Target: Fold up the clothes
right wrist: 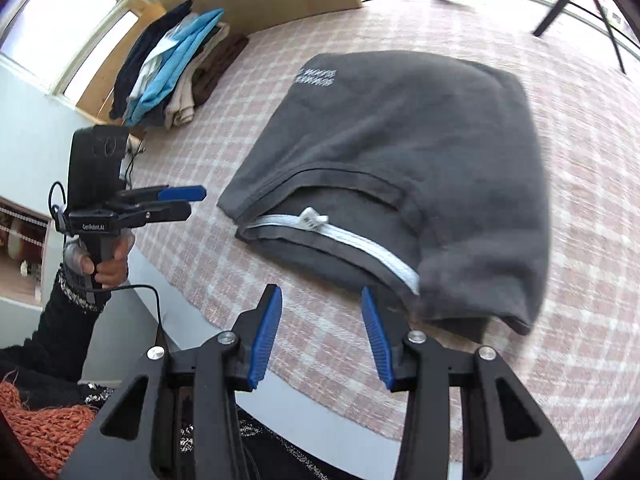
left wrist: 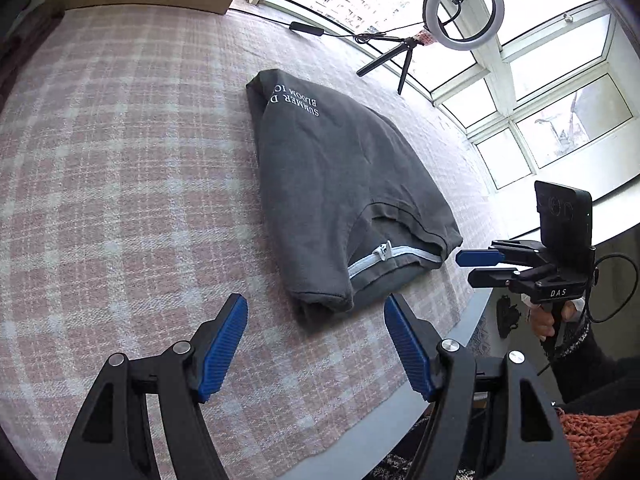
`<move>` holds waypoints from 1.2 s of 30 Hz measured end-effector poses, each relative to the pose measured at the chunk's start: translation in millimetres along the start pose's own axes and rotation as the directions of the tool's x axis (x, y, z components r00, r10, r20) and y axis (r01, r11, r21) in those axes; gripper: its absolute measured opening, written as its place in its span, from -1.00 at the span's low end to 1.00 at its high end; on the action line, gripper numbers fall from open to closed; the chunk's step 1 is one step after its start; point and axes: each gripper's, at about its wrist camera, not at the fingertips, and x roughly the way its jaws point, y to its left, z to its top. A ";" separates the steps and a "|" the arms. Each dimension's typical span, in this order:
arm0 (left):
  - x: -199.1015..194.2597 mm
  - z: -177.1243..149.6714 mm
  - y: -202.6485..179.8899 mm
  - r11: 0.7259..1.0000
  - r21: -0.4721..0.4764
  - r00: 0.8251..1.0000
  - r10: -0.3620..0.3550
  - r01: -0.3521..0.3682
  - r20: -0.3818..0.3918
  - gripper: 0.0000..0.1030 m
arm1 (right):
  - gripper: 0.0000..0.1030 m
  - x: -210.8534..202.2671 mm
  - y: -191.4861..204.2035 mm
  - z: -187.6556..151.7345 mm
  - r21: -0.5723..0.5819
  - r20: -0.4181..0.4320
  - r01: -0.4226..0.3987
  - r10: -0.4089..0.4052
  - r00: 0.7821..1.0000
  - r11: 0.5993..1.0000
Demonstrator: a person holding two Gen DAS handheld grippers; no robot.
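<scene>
1. My left hand-held gripper (left wrist: 316, 312) hangs over the checked cloth (left wrist: 120, 180) with its blue pads well apart and nothing between them.
2. My right hand-held gripper (right wrist: 322, 300) has its pads partly apart, also with nothing between them. No earlier view is at hand to compare.
3. In the left view the right hand-held gripper shows side-on at the right, its pad tips just beside the near right corner of the jacket (left wrist: 340, 184); I cannot tell whether they touch it.
4. The one grey jacket lies folded on the cloth-covered bench (left wrist: 472, 312), just ahead of both tools. Its near edge sits between and slightly beyond my left pads; in the right view it lies ahead and to the right, its corner close to the right pad.
5. A white zip (right wrist: 340, 236) with one pull runs along the folded near edge.
6. White letters on the jacket read "SUMMER D" and "BLOOM IC", the rest hidden by the fold. The right tool's body reads "DAS"; the left tool's reads "GenRobot.AI".
7. One pile of folded clothes (right wrist: 172, 68) lies at the far left of the bench: dark, white, blue, beige and brown pieces.
8. One ring light (left wrist: 460, 10) on a small tripod stands at the far edge by the window (left wrist: 560, 92).
</scene>
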 end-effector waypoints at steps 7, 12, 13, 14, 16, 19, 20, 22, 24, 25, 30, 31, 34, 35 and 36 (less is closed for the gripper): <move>29.9 11.8 0.1 0.997 -0.043 0.990 0.057 -0.063 -0.130 0.06 | -0.17 -8.9 -108.0 9.1 0.288 0.046 -0.003 -0.010 0.999 0.958; 33.7 12.9 5.7 0.996 -0.082 0.987 0.018 -0.031 -0.158 -0.77 | -0.31 21.4 -117.8 8.4 0.352 0.051 -0.185 0.179 0.983 0.917; 28.8 13.4 5.7 0.996 -0.093 0.989 -0.016 0.003 -0.144 -0.82 | -0.66 22.0 -116.5 7.6 0.361 0.063 -0.230 0.223 0.973 0.904; 22.5 14.0 5.5 0.994 -0.104 0.990 -0.059 0.045 -0.126 -0.84 | -0.79 19.0 -115.5 6.7 0.364 0.092 -0.292 0.278 0.956 0.884; 10.8 14.0 5.7 0.987 -0.106 0.988 -0.130 0.121 -0.084 -0.81 | -0.81 9.8 -114.5 4.4 0.356 0.164 -0.419 0.386 0.908 0.835; 23.1 4.3 21.0 0.987 -0.124 0.985 -0.120 0.105 -0.125 -0.80 | -0.81 22.5 -115.4 -1.7 0.321 0.085 -0.297 0.285 0.955 0.899; 31.7 -0.3 26.9 0.987 -0.137 0.981 -0.106 0.085 -0.159 -0.77 | -0.79 27.2 -113.5 -2.5 0.305 0.044 -0.232 0.230 0.972 0.924; 35.6 -5.6 27.9 0.993 -0.113 0.983 -0.051 0.032 -0.178 -0.63 | -0.62 30.9 -107.2 -2.5 0.266 -0.013 -0.138 0.146 0.989 0.954; 27.4 -7.0 18.9 0.998 -0.059 0.982 0.026 -0.038 -0.186 -0.33 | -0.50 26.9 -98.3 -2.0 0.213 -0.044 -0.051 0.061 0.997 0.976; 19.7 -6.4 12.1 0.998 -0.025 0.983 0.059 -0.064 -0.176 -0.27 | -0.41 16.0 -90.9 -1.0 0.176 -0.032 -0.015 0.021 0.999 0.984; -14.6 6.4 -26.3 0.976 0.139 0.982 0.177 -0.167 -0.061 -0.24 | -0.19 -27.5 -52.6 19.8 0.024 0.141 0.028 -0.031 0.990 0.999; -15.5 13.1 -33.4 0.975 0.155 0.986 0.163 -0.157 -0.023 -0.24 | -0.15 -24.7 -46.4 27.3 -0.002 0.162 0.028 -0.027 0.986 1.000; -4.3 36.5 -43.1 0.981 0.158 0.993 0.101 -0.108 0.056 -0.16 | -0.15 -1.2 -34.2 47.4 -0.051 0.164 0.035 -0.026 0.986 0.998; 5.1 42.3 -39.2 0.981 0.159 0.993 0.106 -0.114 0.055 -0.15 | -0.15 10.9 -31.9 53.3 -0.059 0.148 0.039 -0.030 0.989 0.998; 19.5 42.8 -34.0 0.979 0.155 0.992 0.128 -0.129 0.016 -0.15 | -0.15 26.2 -30.2 56.1 -0.065 0.117 0.064 -0.056 0.991 0.996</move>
